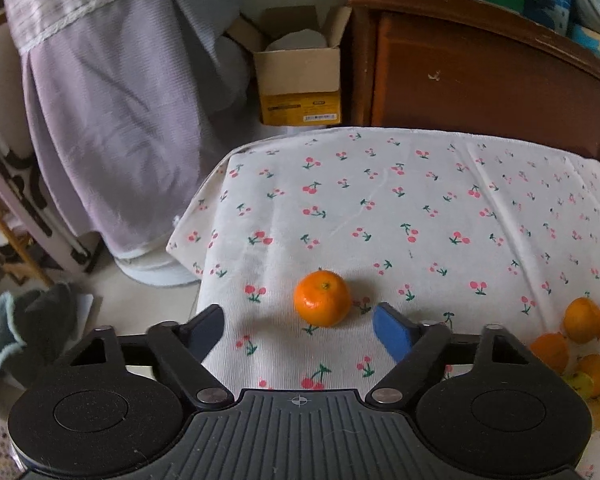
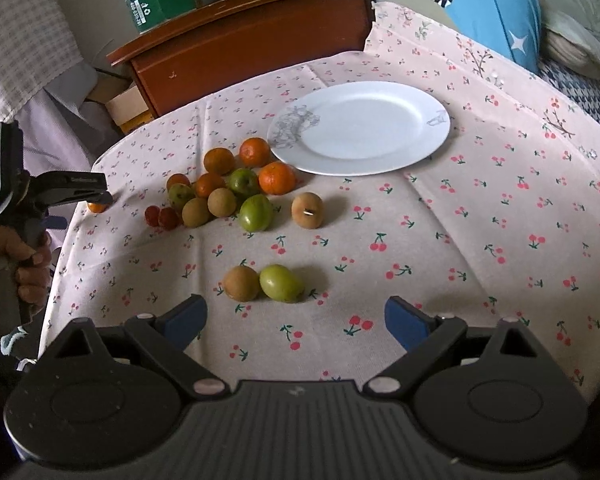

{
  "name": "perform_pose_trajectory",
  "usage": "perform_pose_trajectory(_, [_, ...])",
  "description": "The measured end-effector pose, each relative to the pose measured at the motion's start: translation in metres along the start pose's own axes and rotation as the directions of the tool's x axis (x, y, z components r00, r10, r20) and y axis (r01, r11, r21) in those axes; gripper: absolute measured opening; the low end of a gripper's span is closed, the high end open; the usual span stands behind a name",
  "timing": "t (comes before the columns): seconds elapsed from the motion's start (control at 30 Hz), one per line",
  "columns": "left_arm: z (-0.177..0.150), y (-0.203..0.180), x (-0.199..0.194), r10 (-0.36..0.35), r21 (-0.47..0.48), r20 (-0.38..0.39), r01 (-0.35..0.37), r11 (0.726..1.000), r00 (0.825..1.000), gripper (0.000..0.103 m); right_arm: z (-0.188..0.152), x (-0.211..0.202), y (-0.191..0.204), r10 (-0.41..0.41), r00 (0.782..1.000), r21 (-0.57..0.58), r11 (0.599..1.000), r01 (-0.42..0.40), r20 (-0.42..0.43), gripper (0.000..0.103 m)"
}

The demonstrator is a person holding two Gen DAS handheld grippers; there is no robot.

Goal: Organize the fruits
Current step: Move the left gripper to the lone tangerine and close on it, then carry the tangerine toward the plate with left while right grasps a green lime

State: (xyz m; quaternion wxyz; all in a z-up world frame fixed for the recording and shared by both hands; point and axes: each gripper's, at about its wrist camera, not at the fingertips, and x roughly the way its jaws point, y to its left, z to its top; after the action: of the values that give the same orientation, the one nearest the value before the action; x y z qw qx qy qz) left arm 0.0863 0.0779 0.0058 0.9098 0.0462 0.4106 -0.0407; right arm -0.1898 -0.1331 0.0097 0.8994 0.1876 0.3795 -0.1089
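A lone tangerine (image 1: pixel 322 298) sits on the cherry-print tablecloth (image 1: pixel 420 208) near the table's left edge. My left gripper (image 1: pixel 298 311) stands open around it, with a gap between each blue pad and the fruit. In the right wrist view the same tangerine (image 2: pixel 97 207) peeks out under that gripper. My right gripper (image 2: pixel 295 304) is open and empty, just short of a brown fruit (image 2: pixel 242 283) and a green fruit (image 2: pixel 280 282) lying side by side. A mixed pile of fruits (image 2: pixel 220 188) lies beside an empty white plate (image 2: pixel 360 128).
A pale round fruit (image 2: pixel 307 210) sits apart from the pile, and two small red fruits (image 2: pixel 162 216) lie at its left. A wooden cabinet (image 1: pixel 480 72) stands behind the table, a cardboard box (image 1: pixel 300 76) on the floor. A person's hand (image 2: pixel 24 264) grips the left handle.
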Motion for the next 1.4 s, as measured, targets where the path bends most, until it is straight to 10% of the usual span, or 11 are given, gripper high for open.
perform_pose_trajectory(0.37, [0.002,0.001,0.007,-0.065,0.001,-0.001,0.065,0.998,0.998,0.029,0.004,0.015,0.004,0.013,1.0,-0.009,1.0,-0.013,0.004,0.068])
perform_pose_trajectory(1.4, [-0.091,-0.071,-0.102,-0.333,0.163,-0.051,0.336,0.927,0.942,0.029,0.0,0.026,-0.001,0.049,0.999,-0.089,0.995,-0.048,0.015,0.046])
